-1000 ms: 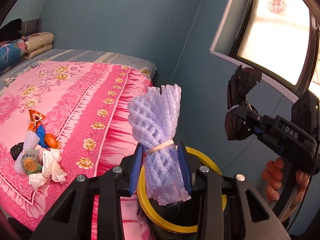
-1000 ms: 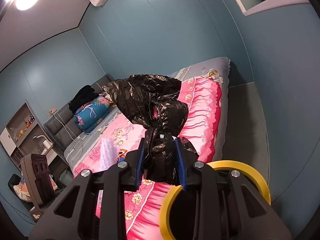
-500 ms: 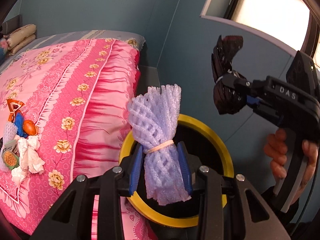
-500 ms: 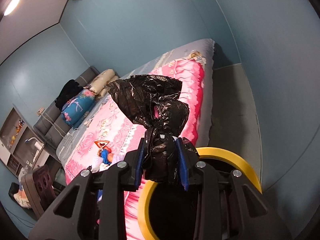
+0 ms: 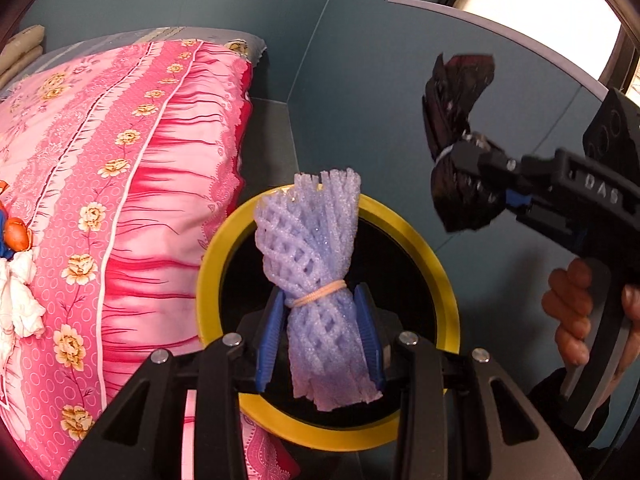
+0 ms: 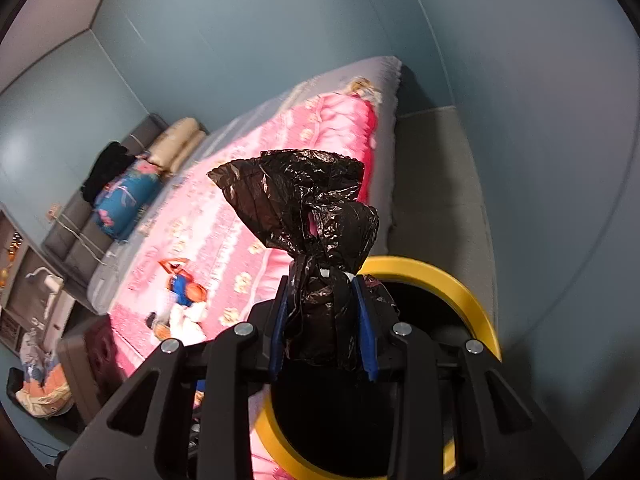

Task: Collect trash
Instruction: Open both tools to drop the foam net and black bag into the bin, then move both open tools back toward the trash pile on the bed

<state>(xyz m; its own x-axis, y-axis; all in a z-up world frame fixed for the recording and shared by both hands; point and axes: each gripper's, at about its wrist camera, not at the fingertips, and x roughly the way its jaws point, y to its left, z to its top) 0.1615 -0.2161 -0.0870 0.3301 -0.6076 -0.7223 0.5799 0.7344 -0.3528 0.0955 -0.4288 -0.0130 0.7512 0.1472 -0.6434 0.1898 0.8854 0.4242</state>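
My left gripper (image 5: pixel 320 332) is shut on a bundle of purple foam netting (image 5: pixel 308 240) tied with a rubber band, held above the mouth of a yellow-rimmed black bin (image 5: pixel 436 272). My right gripper (image 6: pixel 322 320) is shut on a crumpled black plastic bag (image 6: pixel 304 204), over the same bin (image 6: pixel 460 292). In the left wrist view the right gripper (image 5: pixel 460 156) hangs to the right of the bin with the black bag (image 5: pixel 456 96), a person's hand (image 5: pixel 576 312) on its handle. More trash (image 6: pixel 180 300) lies on the pink bedspread (image 5: pixel 120 184).
The bed (image 6: pixel 248 200) fills the left side, with pillows (image 6: pixel 172 148) and dark clothing at its head. Blue walls enclose the corner behind the bin. A window ledge (image 5: pixel 500 36) runs at the upper right. A narrow grey floor strip (image 6: pixel 432 184) lies between bed and wall.
Both grippers have sunk and tilted downward toward the bin, each keeping its load. The yellow rim now shows more fully beneath the netting and the bag.
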